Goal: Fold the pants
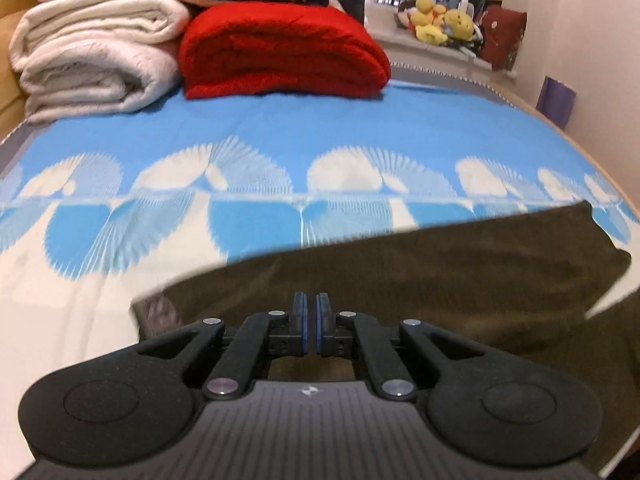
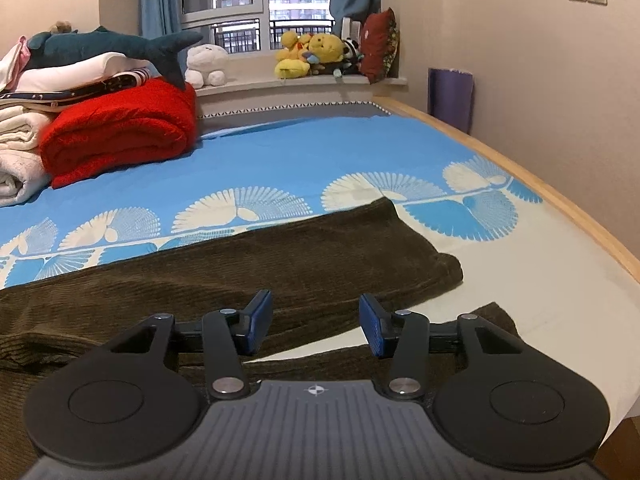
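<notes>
The dark olive corduroy pants (image 2: pixel 248 264) lie flat across the near bed (image 2: pixel 520 280). My left gripper (image 1: pixel 311 320) is closed, empty; my right gripper (image 2: pixel 316 326) gapes above them. A folded red blanket (image 1: pixel 280 52) sits far left; only the right view shows the white plush (image 2: pixel 206 64).

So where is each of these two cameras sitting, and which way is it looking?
Left wrist view: rides on the left gripper, looking over its shut fingers across the brown pants toward the red blanket.
Right wrist view: rides on the right gripper, fingers apart over the pants, facing the window.
Both share: pants, blanket, blue bedspread, yellow plush toys. No hand shows.
</notes>
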{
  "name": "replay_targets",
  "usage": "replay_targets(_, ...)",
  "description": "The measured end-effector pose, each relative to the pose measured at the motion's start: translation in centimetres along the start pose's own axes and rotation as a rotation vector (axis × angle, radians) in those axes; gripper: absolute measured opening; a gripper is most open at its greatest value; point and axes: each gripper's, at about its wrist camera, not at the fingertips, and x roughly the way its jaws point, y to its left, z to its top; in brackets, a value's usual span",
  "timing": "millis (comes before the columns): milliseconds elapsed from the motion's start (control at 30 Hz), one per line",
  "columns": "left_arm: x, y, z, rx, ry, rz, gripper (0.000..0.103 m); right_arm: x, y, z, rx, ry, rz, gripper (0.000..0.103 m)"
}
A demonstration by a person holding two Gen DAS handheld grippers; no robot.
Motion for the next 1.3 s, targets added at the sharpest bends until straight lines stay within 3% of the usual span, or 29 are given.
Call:
replay_targets(67,2.6,0.1,1.7,0.032,0.001,0.0,0.015,0.2,0.0,0.0,0.001,0.003,0.003,0.049)
replay_targets(133,5.4,0.4,2.9,0.067,0.006,0.013,0.044,0.4,0.0,0.1,-0.005,0.005,0.008,0.049)
replay_targets(167,7.0,0.7,3.4,0.084,0.014,0.025,0.051,0.6,0.0,0.2,-0.008,0.006,0.009,0.05)
replay_targets(233,9.9,1.2,4.2,0.118,0.042,0.041,0.074,1.0,-0.1,0.4,-0.015,0.013,0.012,0.05)
replay_targets(400,16.0,2.5,4.7,0.176,0.152,-0.009,0.085,2.3,-0.1,0.8,-0.025,0.036,0.003,0.05)
replay_targets(467,18.2,2.9,4.7,0.195,0.225,-0.063,0.086,2.9,-0.2,0.8,-0.028,0.048,-0.002,0.05)
replay_targets(600,20.8,3.2,3.8,0.234,0.339,-0.148,0.087,3.7,-0.3,0.8,-0.032,0.07,-0.009,0.05)
replay_targets(633,20.8,3.0,3.5,0.26,0.334,-0.151,0.088,3.9,-0.3,0.8,-0.031,0.074,-0.011,0.05)
replay_targets(700,21.0,2.7,3.3,0.299,0.322,-0.149,0.085,4.1,-0.3,0.8,-0.029,0.079,-0.014,0.05)
replay_targets(767,20.7,2.7,3.5,0.297,0.287,-0.154,0.059,4.2,-0.3,0.8,-0.031,0.083,-0.017,0.05)
replay_targets(800,20.5,2.5,3.7,0.302,0.27,-0.144,0.032,4.3,-0.2,0.8,-0.034,0.084,-0.018,0.05)
replay_targets(833,20.3,2.3,3.8,0.309,0.267,-0.136,0.023,4.3,-0.2,0.8,-0.036,0.084,-0.02,0.05)
replay_targets(967,18.5,-0.1,3.1,0.451,0.228,-0.087,0.017,4.2,-0.1,0.8,-0.034,0.079,-0.024,0.05)
replay_targets(1167,12.3,-2.2,2.7,0.47,0.081,-0.001,0.015,3.6,-0.1,0.7,-0.028,0.065,-0.037,0.05)
replay_targets(1300,5.7,-5.2,0.7,0.526,0.013,0.0,0.015,3.0,-0.2,0.6,-0.015,0.051,-0.043,0.05)
